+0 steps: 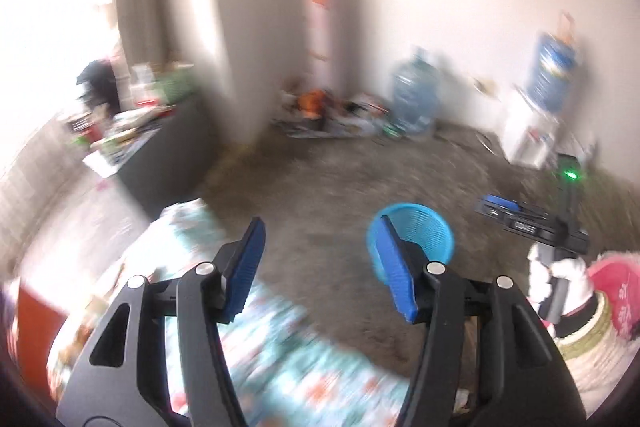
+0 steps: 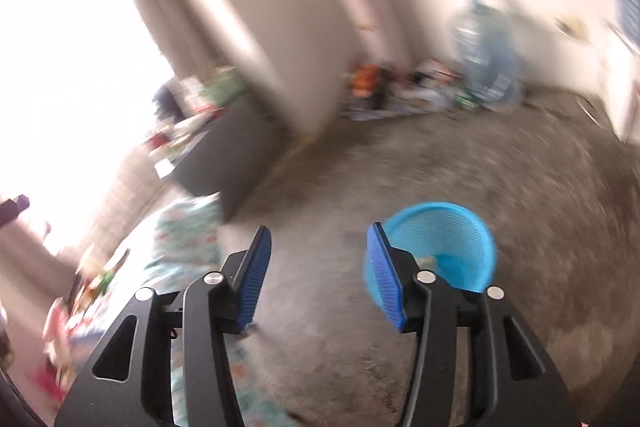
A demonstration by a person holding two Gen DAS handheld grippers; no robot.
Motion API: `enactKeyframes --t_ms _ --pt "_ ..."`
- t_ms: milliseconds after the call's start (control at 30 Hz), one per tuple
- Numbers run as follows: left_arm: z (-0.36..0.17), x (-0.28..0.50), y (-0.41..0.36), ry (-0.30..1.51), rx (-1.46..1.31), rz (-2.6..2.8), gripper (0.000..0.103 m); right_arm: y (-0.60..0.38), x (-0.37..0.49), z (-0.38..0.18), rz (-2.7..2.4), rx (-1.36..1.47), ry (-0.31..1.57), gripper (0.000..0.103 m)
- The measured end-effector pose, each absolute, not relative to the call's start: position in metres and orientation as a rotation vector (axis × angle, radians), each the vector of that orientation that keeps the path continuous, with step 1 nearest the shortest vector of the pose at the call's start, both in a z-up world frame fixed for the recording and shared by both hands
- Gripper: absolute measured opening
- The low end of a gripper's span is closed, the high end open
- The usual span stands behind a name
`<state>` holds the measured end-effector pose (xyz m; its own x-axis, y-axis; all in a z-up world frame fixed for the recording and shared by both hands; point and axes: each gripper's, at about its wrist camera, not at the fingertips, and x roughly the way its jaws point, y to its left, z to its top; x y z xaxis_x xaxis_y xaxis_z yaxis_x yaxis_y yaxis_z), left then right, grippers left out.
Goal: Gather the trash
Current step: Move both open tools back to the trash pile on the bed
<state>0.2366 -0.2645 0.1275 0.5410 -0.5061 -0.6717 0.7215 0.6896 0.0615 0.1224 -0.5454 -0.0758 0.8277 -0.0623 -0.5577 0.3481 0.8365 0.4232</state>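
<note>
On my left, a patterned cloth point(image 1: 304, 359) covers the bench edge below my left tool point(image 1: 320, 267), whose jaws stand apart with nothing between them. Past its right finger sits the blue bin point(image 1: 424, 227) on the bare floor point(image 1: 340, 179). My right tool point(image 2: 316, 271) is likewise spread and empty, with the same bin point(image 2: 452, 247) just behind its right finger; something pale lies inside it, too blurred to name. A heap of clutter point(image 2: 400, 87) lies against the far wall.
</note>
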Motion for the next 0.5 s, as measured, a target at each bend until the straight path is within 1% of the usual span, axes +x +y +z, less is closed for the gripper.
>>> enactKeyframes --t_ms 133,167,267,333,500 --pt "0.147 0.209 -0.143 0.629 0.198 -0.586 0.057 -0.471 0.123 -0.044 -0.023 0.46 0.573 0.052" --pt "0.147 0.202 -0.118 0.612 0.167 -0.55 0.058 -0.45 0.122 -0.039 0.039 0.448 0.578 0.056" --pt "0.134 0.177 -0.045 0.596 0.067 -0.449 0.058 -0.39 0.124 -0.036 0.24 0.456 0.623 0.058" --pt "0.119 0.163 -0.005 0.601 -0.005 -0.403 0.058 -0.357 0.129 -0.043 0.367 0.491 0.668 0.061" --pt "0.079 0.133 0.06 0.604 -0.084 -0.327 0.058 -0.271 0.156 -0.093 0.566 0.568 0.846 0.061"
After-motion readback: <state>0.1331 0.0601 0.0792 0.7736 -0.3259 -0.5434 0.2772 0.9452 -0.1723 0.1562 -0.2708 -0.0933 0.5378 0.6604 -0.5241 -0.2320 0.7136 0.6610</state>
